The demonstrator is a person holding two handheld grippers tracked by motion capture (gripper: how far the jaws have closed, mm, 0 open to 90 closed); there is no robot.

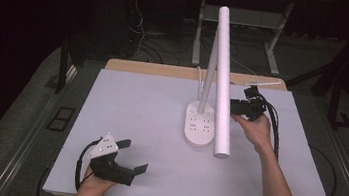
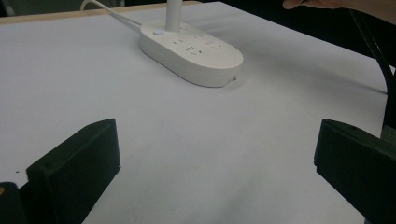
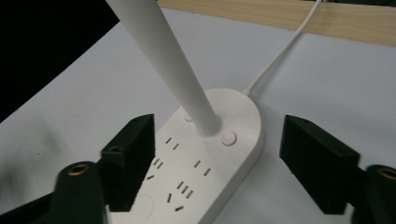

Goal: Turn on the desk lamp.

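Observation:
A white desk lamp stands on the table, its oval socket-strip base [image 1: 199, 126] right of centre. A slim stem [image 1: 209, 72] rises from the base, and a long white bar head [image 1: 224, 79] slants down over it. My right gripper [image 1: 234, 107] hovers just right of the bar and points left at the lamp. In the right gripper view its jaws [image 3: 219, 135] stand apart over the base [image 3: 201, 172], with the stem [image 3: 163, 56] beyond them and nothing pressed. My left gripper [image 1: 135, 155] rests open at the front left; its jaws [image 2: 217, 154] face the base [image 2: 191, 49] from afar.
A white mat [image 1: 136, 103] covers the table, with a wooden edge [image 1: 166, 70] along the back. The lamp's white cord [image 3: 280, 51] runs off over that edge. A black cable [image 1: 275, 130] trails from the right gripper. Dark floor and desk legs lie beyond.

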